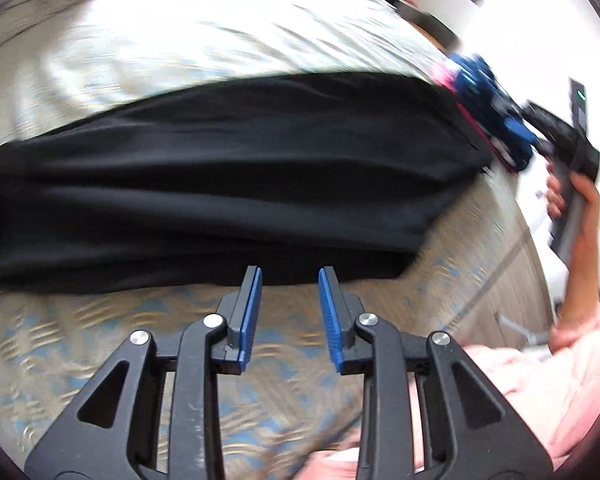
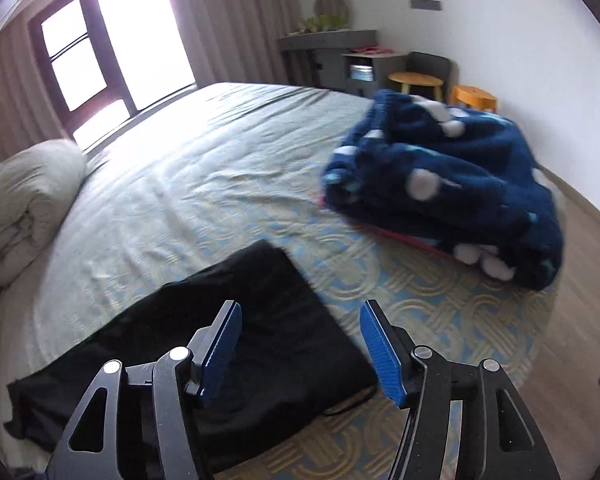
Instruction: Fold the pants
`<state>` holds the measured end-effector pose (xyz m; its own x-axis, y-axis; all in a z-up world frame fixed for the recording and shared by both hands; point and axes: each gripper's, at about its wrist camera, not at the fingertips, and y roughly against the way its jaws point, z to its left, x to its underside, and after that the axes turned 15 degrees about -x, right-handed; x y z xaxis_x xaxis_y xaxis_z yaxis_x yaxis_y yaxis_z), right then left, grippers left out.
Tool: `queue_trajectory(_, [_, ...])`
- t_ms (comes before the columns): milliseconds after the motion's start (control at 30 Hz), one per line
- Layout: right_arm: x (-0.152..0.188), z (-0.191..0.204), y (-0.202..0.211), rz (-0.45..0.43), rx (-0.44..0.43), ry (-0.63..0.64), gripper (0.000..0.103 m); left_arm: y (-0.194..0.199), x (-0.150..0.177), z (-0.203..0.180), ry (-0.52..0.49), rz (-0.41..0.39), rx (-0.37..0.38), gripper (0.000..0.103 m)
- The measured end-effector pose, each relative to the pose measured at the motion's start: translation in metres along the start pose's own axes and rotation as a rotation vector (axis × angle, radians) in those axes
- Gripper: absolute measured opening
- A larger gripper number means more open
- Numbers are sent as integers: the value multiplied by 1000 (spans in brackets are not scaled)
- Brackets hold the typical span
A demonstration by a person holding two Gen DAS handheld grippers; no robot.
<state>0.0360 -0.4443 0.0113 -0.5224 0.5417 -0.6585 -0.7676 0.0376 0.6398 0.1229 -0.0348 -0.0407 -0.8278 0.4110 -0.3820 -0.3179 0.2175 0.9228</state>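
The black pants (image 1: 227,184) lie flat in a long band across the bed; they also show in the right wrist view (image 2: 235,328). My left gripper (image 1: 289,280) is open and empty, its fingertips just at the near edge of the pants. My right gripper (image 2: 300,316) is open and empty, held above the waist end of the pants. In the left wrist view the right gripper (image 1: 496,120) shows at the far right end of the pants, held in a hand.
A patterned bedspread (image 2: 227,184) covers the bed. A folded dark blue fleece blanket with white dots (image 2: 452,192) lies at the right. A rolled white duvet (image 2: 23,204) is at the left. Desk, stools and wooden floor lie beyond.
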Motion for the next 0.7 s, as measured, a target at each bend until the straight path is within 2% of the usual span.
queue_trajectory(133, [17,84,-50,161,-180,138,63,3,16,87,243,-22,-210,33])
queue_trajectory(233, [41,151,-80,284,-283,275,63,9,40,133,372,-36,-321,33])
queue_trajectory(400, [93,264,-97,412,-365,651,63,22,84,189,549,-80,-346,33])
queue_trajectory(467, [109,303,-106,475,-454,742,63,22,97,215,621,-84,-361,33])
queue_trajectory(533, [124,340,-114,552,-564,782,63,26,103,234,663,-99,-380,33])
queue_trajectory(600, [138,374,-126,628,-629,795,63,30,105,255,706,-124,-395,33])
queue_trajectory(700, [158,416,-148,740,-729,778,63,30,102,292,795,-148,-360,33])
